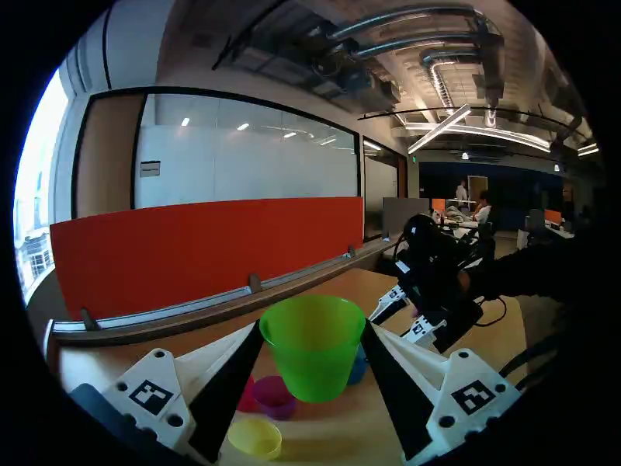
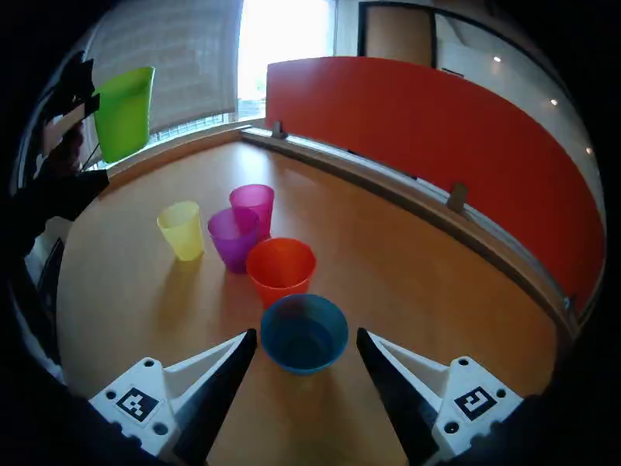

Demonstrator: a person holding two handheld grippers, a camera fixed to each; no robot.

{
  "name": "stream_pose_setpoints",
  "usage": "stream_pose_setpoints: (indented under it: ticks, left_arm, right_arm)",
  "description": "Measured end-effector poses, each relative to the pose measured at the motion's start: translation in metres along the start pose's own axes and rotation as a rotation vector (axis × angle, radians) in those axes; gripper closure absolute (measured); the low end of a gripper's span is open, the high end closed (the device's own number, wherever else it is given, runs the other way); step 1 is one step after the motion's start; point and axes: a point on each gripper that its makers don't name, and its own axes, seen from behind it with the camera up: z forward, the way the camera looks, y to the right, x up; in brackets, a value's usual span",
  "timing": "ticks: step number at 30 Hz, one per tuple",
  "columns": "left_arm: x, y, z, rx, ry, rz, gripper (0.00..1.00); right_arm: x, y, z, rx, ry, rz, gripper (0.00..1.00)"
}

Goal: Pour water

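The light wooden table (image 2: pixel 442 287) takes up most of the right gripper view. All places below are given from the blue plastic cup (image 2: pixel 304 335), which stands upright on the table. A long red-orange partition panel (image 2: pixel 435 124) stands along the table's far edge, well beyond the blue plastic cup and to its right.

The right gripper (image 2: pixel 303 332) sits low over the table with one finger on each side of the blue plastic cup. A strip of table shows between each finger and the cup wall, so its jaws stand apart and grip nothing. The left gripper (image 1: pixel 310 330) is far from the blue plastic cup, up and to its left in the right gripper view. Its two fingers press on opposite sides of a translucent green plastic cup (image 1: pixel 314 349) and hold it in the air, roughly upright, well above the table. I cannot tell whether there is water in either cup.

An orange plastic cup (image 2: pixel 281 268) stands just beyond the blue plastic cup. A purple plastic cup (image 2: pixel 233 237) is beyond that and to the left, beside the orange one. A magenta plastic cup (image 2: pixel 253 206) stands close behind the purple one, farther from the blue plastic cup. A yellow plastic cup (image 2: pixel 181 229) is farthest left of the blue plastic cup, standing a little apart from the purple one.
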Motion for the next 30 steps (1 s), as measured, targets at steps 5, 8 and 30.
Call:
stream_pose_setpoints:
  ticks: [5,8,30]
  left_arm:
    - [-0.002,-0.001,0.0,0.0,-0.003,-0.003,0.11]
    - [-0.003,-0.002,0.0,0.001,-0.005,-0.004,0.11]
    - [-0.01,-0.007,0.004,0.006,-0.017,-0.007,0.11]
  right_arm:
    - [-0.005,0.0,0.004,0.003,-0.006,0.007,0.0]
    - [-0.007,0.0,0.006,0.005,-0.008,0.007,0.0]
    - [-0.013,-0.001,0.028,0.015,-0.005,0.004,0.0]
